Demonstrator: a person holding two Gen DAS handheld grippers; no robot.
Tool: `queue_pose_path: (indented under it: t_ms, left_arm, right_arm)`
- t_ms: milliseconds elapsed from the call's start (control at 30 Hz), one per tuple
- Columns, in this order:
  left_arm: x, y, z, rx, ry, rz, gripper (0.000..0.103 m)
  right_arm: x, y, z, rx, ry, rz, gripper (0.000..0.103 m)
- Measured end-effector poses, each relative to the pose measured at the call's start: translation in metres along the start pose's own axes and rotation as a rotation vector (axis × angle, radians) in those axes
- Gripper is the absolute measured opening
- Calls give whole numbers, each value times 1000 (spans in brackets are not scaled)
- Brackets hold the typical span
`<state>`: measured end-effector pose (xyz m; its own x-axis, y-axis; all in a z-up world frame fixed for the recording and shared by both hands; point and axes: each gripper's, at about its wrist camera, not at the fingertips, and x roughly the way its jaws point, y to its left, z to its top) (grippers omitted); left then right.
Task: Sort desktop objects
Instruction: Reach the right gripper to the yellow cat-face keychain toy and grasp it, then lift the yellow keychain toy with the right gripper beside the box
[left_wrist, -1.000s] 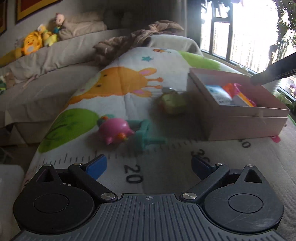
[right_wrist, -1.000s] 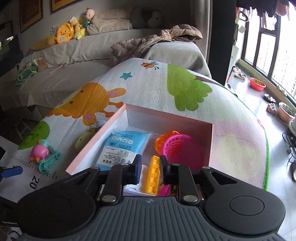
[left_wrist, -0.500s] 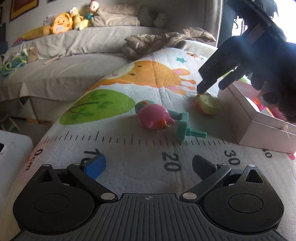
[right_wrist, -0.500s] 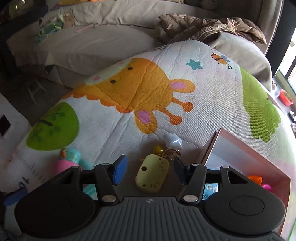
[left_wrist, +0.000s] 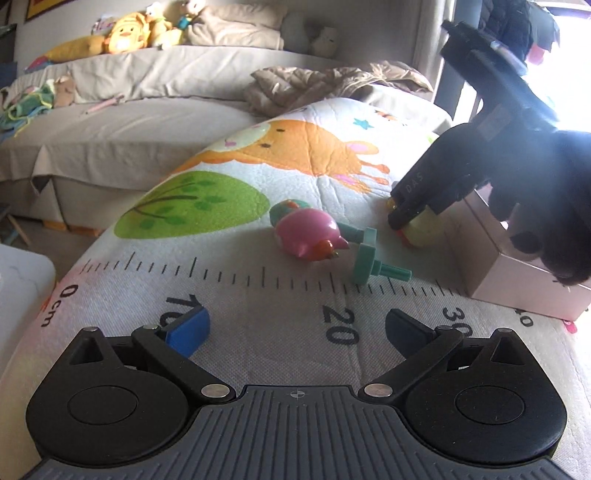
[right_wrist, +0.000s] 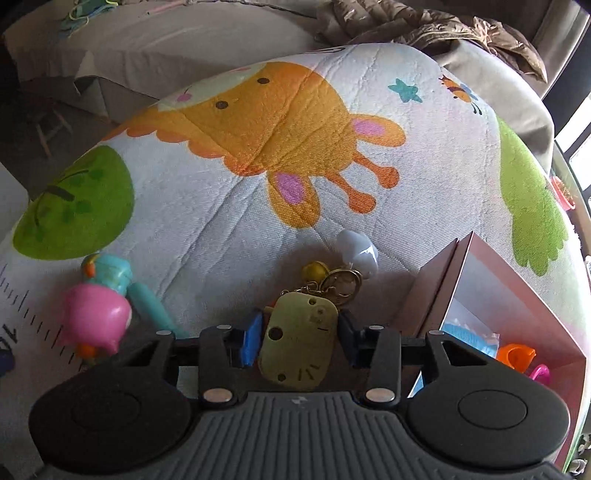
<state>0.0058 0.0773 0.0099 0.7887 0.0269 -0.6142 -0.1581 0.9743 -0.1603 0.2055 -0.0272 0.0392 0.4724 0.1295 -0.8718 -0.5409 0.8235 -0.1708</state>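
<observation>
Right gripper (right_wrist: 297, 339) seemingly clamps the half-hidden yellow keychain (right_wrist: 297, 343); left gripper (left_wrist: 293, 328) gapes apart.

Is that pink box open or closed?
Open. The pink box has no lid on; a blue packet and orange toy show inside.

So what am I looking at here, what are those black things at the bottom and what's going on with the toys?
Those are hand-held tongs, one in each of a person's hands, each with a camera looking along its fingers. The left tongs are open over the printed play mat, facing a pink pig toy and a teal peg. From there you also see the other tool beside the pink box. The right tongs have a yellow-green keychain charm between their fingers, apparently gripped. The box already holds other items.
</observation>
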Motion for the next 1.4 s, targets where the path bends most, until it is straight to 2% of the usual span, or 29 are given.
queue_pose_path:
  t_ms: [200,367,567,733,800,900,1067,1167,1267,1400]
  left_arm:
    - [0,0,0,3,2,-1,103]
    - [2,0,0,9,7,5,103]
    - [4,-5,0,33,19,26,103]
    - [6,-11,0,65,34,54,103]
    - [7,-13,0,79,40,66,103]
    - [8,-16,0,98,49,83,103]
    - [10,-20,0,120,60,103,103]
    - [8,-20,2,110,58,98,103]
    - [4,-23,8,113,52,54,103]
    - [5,-33,25,134,35,-11,103]
  right_arm:
    - [-40,9,-26,-21,-33,98,42]
    - [-88,8,-57,-21,-105,195,42]
    - [-126,-14,-111,37,-175,222,42]
    - [-118,-42,-159,145,-156,176,43]
    - [-111,-49,-177,179,-160,127,51]
    - [-104,-49,-201,174,-206,14,69]
    - [-94,-41,-217,141,-266,-58,77]
    - [-87,-38,-219,154,-279,-43,79]
    - [-85,-35,-225,171,-306,-34,87]
    - [-82,-31,-236,186,-351,-73,99]
